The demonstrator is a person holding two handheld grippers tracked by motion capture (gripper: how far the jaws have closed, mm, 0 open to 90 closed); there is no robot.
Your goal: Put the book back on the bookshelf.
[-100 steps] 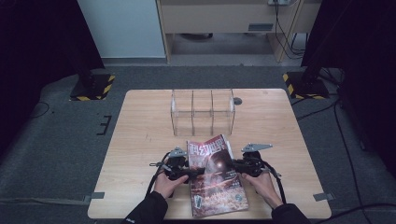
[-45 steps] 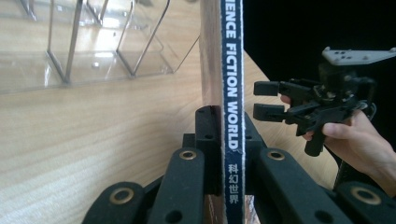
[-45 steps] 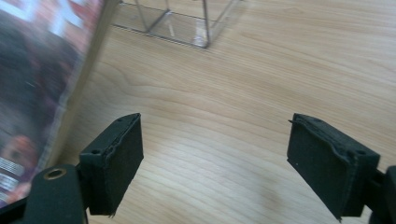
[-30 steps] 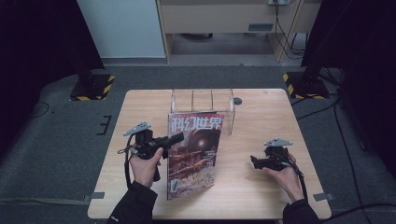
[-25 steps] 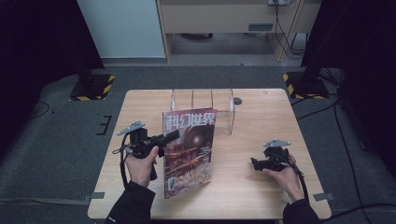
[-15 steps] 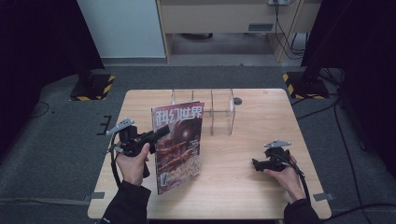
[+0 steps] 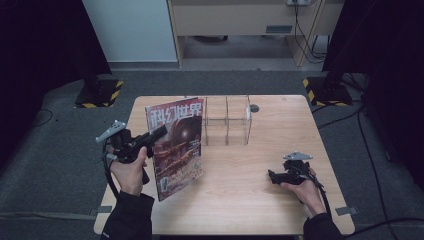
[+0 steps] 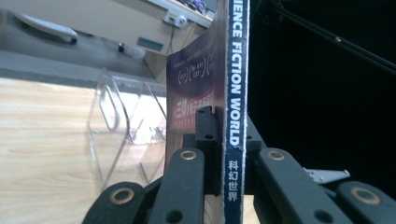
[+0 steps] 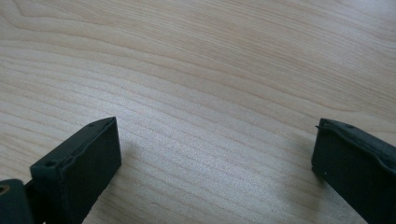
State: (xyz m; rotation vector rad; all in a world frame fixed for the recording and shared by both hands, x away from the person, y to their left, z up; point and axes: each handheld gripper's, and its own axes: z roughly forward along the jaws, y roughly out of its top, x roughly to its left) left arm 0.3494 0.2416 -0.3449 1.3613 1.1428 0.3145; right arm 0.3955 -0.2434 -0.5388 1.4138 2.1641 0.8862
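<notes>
Left tongs (image 7: pixel 159 133) squeezing the magazine (image 7: pixel 177 145) upright, clear rack (image 7: pixel 227 120) standing beyond it, right tongs (image 7: pixel 272 176) opening wide, holding nothing, over the worktop (image 7: pixel 240 200).

My left gripper (image 7: pixel 150 139) is black with brass-ringed screws on its jaw links, a grey three-cornered plate on top and a black cable looping beneath. My right gripper (image 7: pixel 274 176) matches it. Both my sleeves (image 7: pixel 127 217) are dark.

From high above the near edge we look forward and down on the whole surface (image 7: pixel 240 200). Our left gripper view sits close against the magazine (image 8: pixel 236 93), sharing the clear rack (image 8: pixel 121 126) with the high view. Our right gripper view faces bare wood at close range.
</notes>
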